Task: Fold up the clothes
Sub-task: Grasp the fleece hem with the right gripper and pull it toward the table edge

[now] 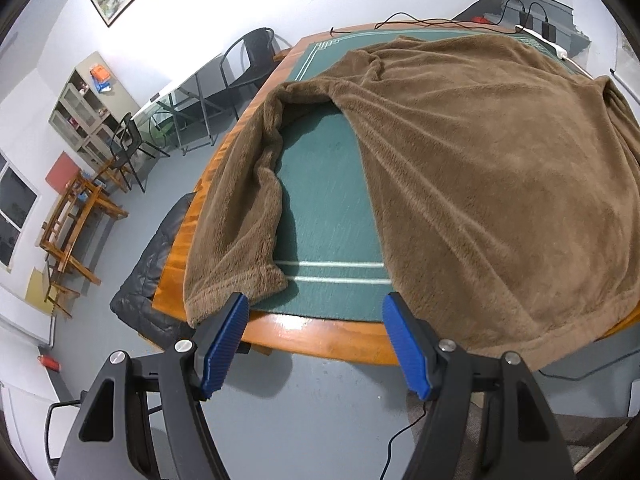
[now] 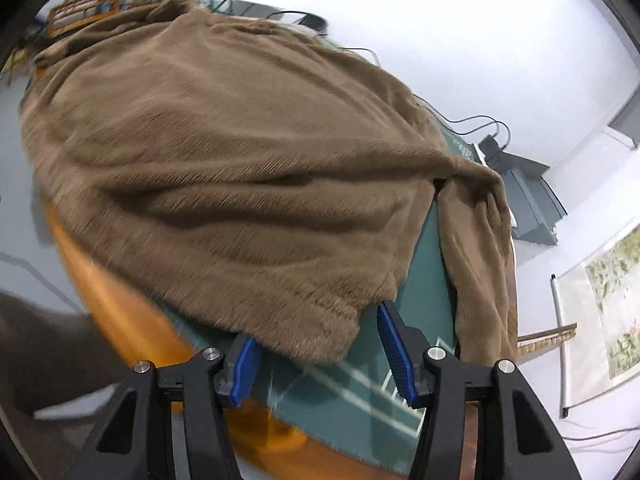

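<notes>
Both your left gripper (image 1: 314, 314) and right gripper (image 2: 316, 330) have jaws apart, holding nothing; the brown fleece garment (image 1: 480, 184) overhangs the desk (image 1: 320, 336) edge; its weight may drag it floorward when pulled.

Left gripper (image 1: 316, 344) fingers (image 1: 224, 344) spread wide, nothing between them, hovering off the counter (image 1: 320, 340) near edge. Brown fleece garment (image 1: 480, 184) lies spread on the green mat (image 1: 328, 200), hem overhanging the near edge. One sleeve (image 1: 240, 208) runs down the left side, cuff just beside the left fingertip.
</notes>
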